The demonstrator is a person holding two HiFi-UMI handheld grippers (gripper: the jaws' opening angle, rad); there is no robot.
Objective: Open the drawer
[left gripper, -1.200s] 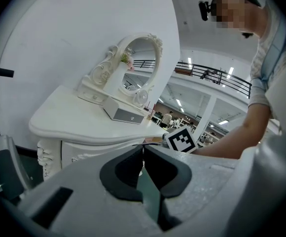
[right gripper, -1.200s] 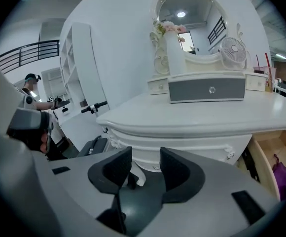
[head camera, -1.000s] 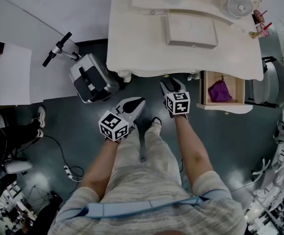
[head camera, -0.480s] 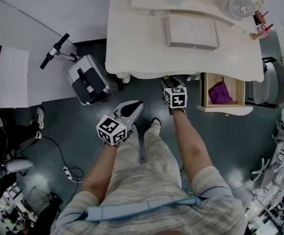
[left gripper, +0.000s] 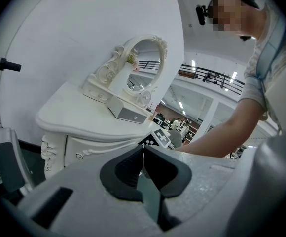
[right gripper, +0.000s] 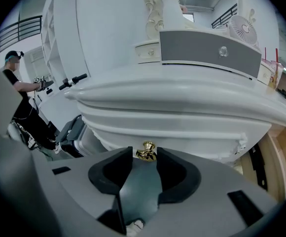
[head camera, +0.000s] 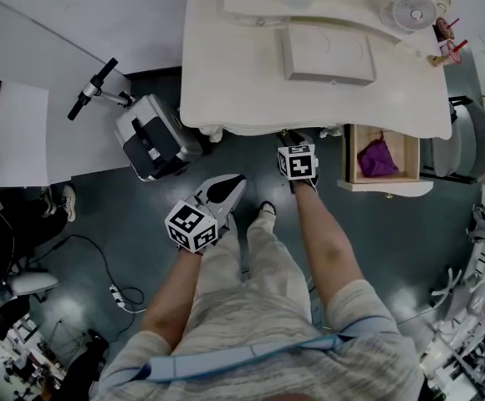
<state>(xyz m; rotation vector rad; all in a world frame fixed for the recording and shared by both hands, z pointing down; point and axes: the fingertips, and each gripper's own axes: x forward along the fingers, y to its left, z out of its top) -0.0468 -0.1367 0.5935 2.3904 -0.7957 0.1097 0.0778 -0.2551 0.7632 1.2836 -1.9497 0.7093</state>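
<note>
Approach to the handle is the step in hand: the right gripper (head camera: 291, 139) is tucked under the front edge of the white dressing table (head camera: 226, 98), aimed at the small gold knob (right gripper: 146, 151) on the middle drawer (right gripper: 182, 132), which sits closed beneath the tabletop overhang. In the right gripper view the knob stands right between the tips of the two dark pads, and the jaws have just been closing a little. They are still spread, with the pads beside the knob rather than clearly pressing on it, so I judge the grip not yet made. The left gripper (head camera: 236, 180) hangs back over the floor near the person's legs, well apart from the table, its fingers pressed together with nothing between them; it seems to have no part in this step. Off to the right, a side drawer (head camera: 385, 182) already stands pulled out with a purple cloth (head camera: 376, 157) lying in it, but it is not the one being reached for. The next move calls for closing the pads firmly on the knob's narrow neck and then pulling straight back toward the person, level with the drawer's run. A tilted pull could let the small rounded knob slip out from between the tips.
</note>
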